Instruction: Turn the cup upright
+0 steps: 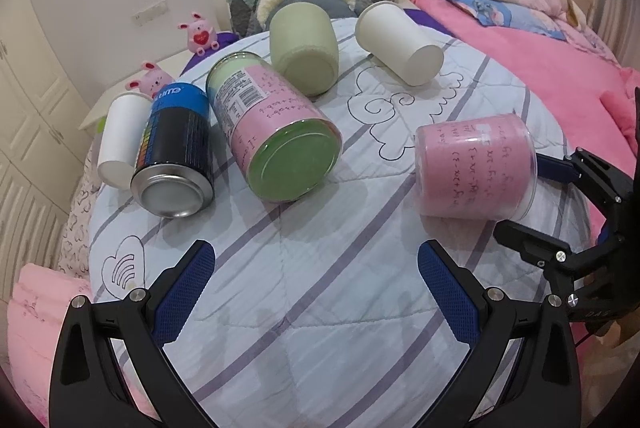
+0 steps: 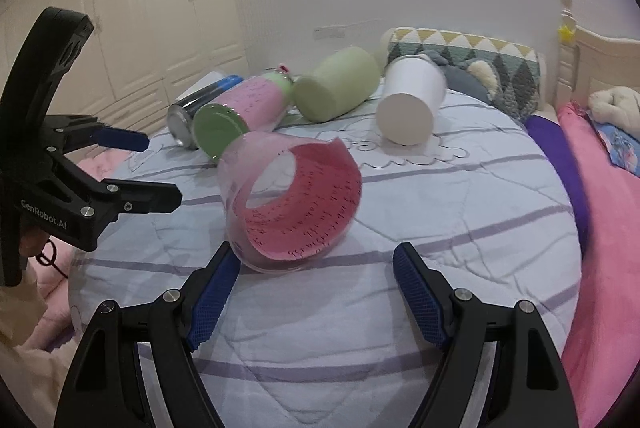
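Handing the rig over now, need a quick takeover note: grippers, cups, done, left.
Left gripper: open, empty, above the striped quilt.
Right gripper: open, empty, its mouth facing the clear plastic cup with pink paper liner.
That cup lies on its side, mouth toward the right gripper, ungrasped.
Done: nothing upright yet.
Left: grasp it, stand it up.
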Tool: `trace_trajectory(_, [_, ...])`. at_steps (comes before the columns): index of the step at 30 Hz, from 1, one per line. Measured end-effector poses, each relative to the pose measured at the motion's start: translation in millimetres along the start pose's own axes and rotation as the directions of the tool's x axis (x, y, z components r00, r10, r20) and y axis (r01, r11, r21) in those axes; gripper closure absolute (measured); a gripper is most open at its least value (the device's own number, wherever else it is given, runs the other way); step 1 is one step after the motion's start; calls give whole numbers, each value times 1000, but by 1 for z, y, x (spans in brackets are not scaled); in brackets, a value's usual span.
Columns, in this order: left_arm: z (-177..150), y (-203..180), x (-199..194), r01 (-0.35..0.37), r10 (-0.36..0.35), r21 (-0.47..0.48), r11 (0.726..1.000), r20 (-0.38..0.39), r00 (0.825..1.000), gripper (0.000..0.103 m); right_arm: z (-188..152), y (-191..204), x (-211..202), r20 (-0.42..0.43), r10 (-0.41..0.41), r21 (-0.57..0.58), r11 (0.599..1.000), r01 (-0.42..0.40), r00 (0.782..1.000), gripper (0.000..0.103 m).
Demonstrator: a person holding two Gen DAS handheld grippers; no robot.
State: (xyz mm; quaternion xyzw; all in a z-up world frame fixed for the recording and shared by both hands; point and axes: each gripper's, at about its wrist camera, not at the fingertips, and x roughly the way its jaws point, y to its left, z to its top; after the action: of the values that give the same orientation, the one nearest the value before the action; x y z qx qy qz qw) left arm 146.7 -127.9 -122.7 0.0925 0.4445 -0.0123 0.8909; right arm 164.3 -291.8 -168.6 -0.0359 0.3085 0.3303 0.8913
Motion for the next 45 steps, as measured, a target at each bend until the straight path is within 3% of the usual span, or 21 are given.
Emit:
trace_trajectory(12, [8, -14, 4, -13, 12, 56, 998, 7, 1000, 0, -5, -14, -4, 37, -31, 65, 997, 28, 999, 23])
trace_trajectory(20, [15, -27, 5, -21, 19, 94, 995, 20, 1000, 0, -7, -25, -7, 68, -106, 126, 987, 97, 992, 23])
trace_trajectory(29, [30, -45, 11, -44, 35, 179, 983, 53, 998, 0, -7, -33, -8, 83, -135, 182, 976, 118, 987, 22])
trace_trajectory(36, [40, -62, 20, -24, 4, 329, 944, 60, 998, 0, -14, -34, -18, 92, -148, 221, 967, 125, 985, 22])
trace_trajectory(45, [50, -89, 24, -63, 16, 481, 875, 101, 995, 0, -13, -35, -20, 72, -186, 260, 952, 161, 980, 22])
